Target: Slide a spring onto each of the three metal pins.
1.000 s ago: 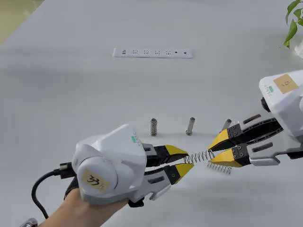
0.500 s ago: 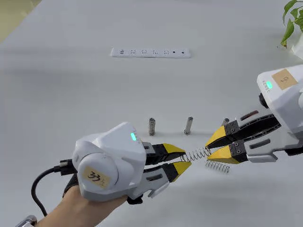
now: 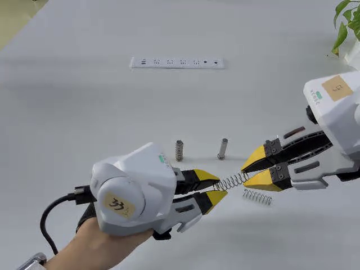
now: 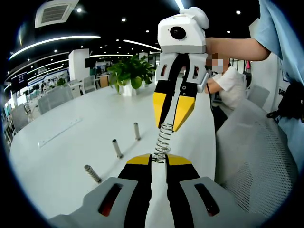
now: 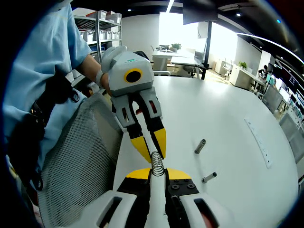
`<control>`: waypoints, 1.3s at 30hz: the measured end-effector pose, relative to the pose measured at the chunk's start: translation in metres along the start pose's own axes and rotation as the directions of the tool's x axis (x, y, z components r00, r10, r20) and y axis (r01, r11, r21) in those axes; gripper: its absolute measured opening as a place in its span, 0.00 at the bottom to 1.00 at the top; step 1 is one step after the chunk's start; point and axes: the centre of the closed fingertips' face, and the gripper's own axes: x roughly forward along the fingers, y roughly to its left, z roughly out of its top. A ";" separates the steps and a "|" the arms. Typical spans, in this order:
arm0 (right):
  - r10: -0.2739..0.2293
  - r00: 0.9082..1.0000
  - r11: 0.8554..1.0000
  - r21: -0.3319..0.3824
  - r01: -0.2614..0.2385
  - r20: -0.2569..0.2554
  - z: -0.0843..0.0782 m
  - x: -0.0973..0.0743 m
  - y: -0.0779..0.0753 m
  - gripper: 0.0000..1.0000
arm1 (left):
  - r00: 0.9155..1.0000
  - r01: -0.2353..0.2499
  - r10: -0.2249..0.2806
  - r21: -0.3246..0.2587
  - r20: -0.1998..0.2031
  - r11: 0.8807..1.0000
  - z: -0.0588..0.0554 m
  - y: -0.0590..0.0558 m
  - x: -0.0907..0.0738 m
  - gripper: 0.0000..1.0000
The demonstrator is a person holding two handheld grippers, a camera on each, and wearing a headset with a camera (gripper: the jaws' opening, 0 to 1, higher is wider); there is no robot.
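Spring (image 3: 231, 181), light and bendy by the look of it, hung over the table (image 3: 84, 112) near a bare pin (image 3: 223, 148); left gripper (image 3: 223, 187) pinched one end, right gripper (image 3: 245, 176) the other; end-holds seemed safest.

Both ends of the held spring (image 3: 231, 181) are buried between yellow tips, one in the left gripper (image 3: 223, 186) and one in the right gripper (image 3: 244, 177), so how much wire each clamps cannot be told. In the head view, the right gripper's housing runs off the right edge, and the plant (image 3: 346, 22) (a few leaves) is clipped by the top corner. The power strip (image 3: 177, 62) has sockets too small to count.
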 end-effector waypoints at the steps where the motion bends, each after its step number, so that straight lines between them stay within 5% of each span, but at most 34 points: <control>1: -0.001 1.000 1.000 -0.001 0.001 0.000 0.001 0.000 0.000 0.07 | 1.000 0.000 0.000 -0.001 -0.001 1.000 0.000 0.000 0.000 0.07; 25: 0.019 0.999 0.996 -0.082 -0.021 -0.025 0.012 0.003 -0.003 0.07 | 0.998 0.037 -0.034 0.045 -0.061 0.998 -0.003 -0.004 0.007 0.07; 39: 0.030 0.999 0.995 -0.093 -0.034 -0.044 0.008 0.005 -0.003 0.08 | 0.997 0.043 -0.041 0.030 -0.062 0.999 -0.006 -0.006 0.007 0.06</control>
